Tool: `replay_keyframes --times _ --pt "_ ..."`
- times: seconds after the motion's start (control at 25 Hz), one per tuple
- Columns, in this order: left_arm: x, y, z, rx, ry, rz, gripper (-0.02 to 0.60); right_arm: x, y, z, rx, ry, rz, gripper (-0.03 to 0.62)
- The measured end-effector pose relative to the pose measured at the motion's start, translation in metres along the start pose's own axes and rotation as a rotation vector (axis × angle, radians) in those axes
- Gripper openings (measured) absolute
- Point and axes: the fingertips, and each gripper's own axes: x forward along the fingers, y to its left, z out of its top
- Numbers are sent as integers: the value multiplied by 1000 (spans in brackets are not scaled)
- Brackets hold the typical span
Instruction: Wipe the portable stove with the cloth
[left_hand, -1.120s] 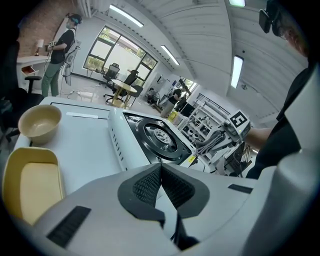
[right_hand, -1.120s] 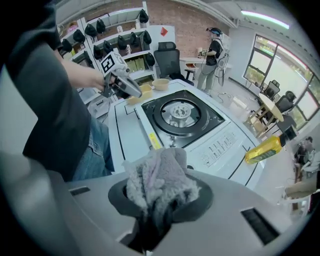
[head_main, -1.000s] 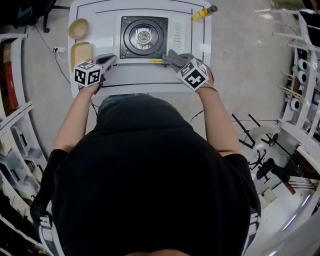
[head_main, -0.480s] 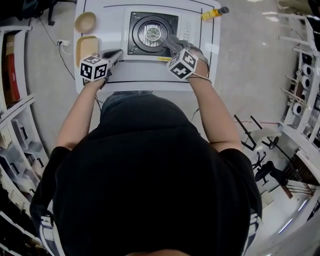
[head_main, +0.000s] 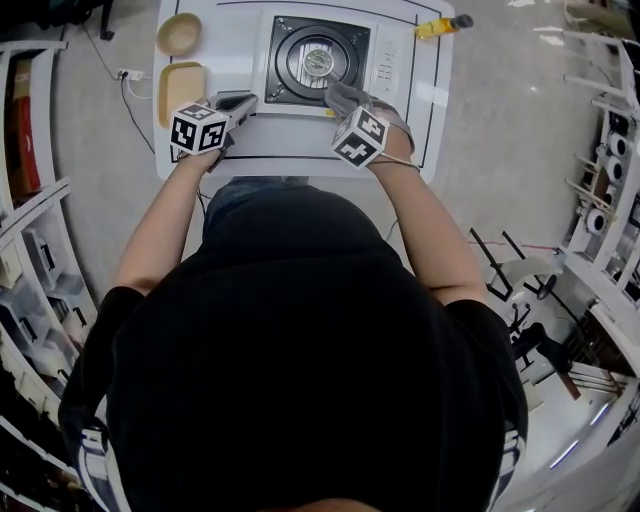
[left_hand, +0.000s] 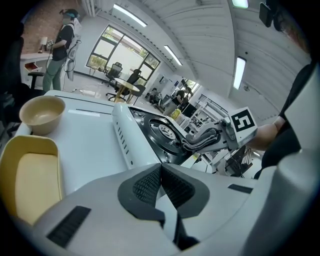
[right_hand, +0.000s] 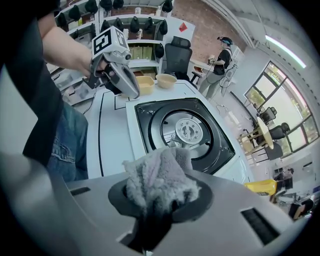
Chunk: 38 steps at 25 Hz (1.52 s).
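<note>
- Pinching cloth (right_hand: 157, 180) in right gripper (right_hand: 159, 202), at stove (right_hand: 186, 129) near edge, burner straight ahead.
- Holding left gripper (left_hand: 160, 181) pressed together on nothing, beside stove's left wall.
- Probably calls for a forward sweep with the right.

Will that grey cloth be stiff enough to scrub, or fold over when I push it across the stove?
Likely floppy: the cloth bunches in soft folds in the right hand-held gripper. Its fuzzy pile should drag, not slip, on the stove.
</note>
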Motion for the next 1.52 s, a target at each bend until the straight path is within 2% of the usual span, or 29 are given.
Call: replay_keyframes --times 0.48,0.8,1.08,1.52 --pt "-2 4 -7 -3 -4 8 21 7 33 47 -25 -66 88 110" --pt "-3 5 -7 -17 -16 -8 21 18 39 91 -60 -106 120 110" --pt "-2 6 -6 -25 -20 -20 21 26 27 125 -103 -137 105 110" --pt "-3 10 -4 -25 -26 -36 21 43 -18 158 -78 -165 57 109"
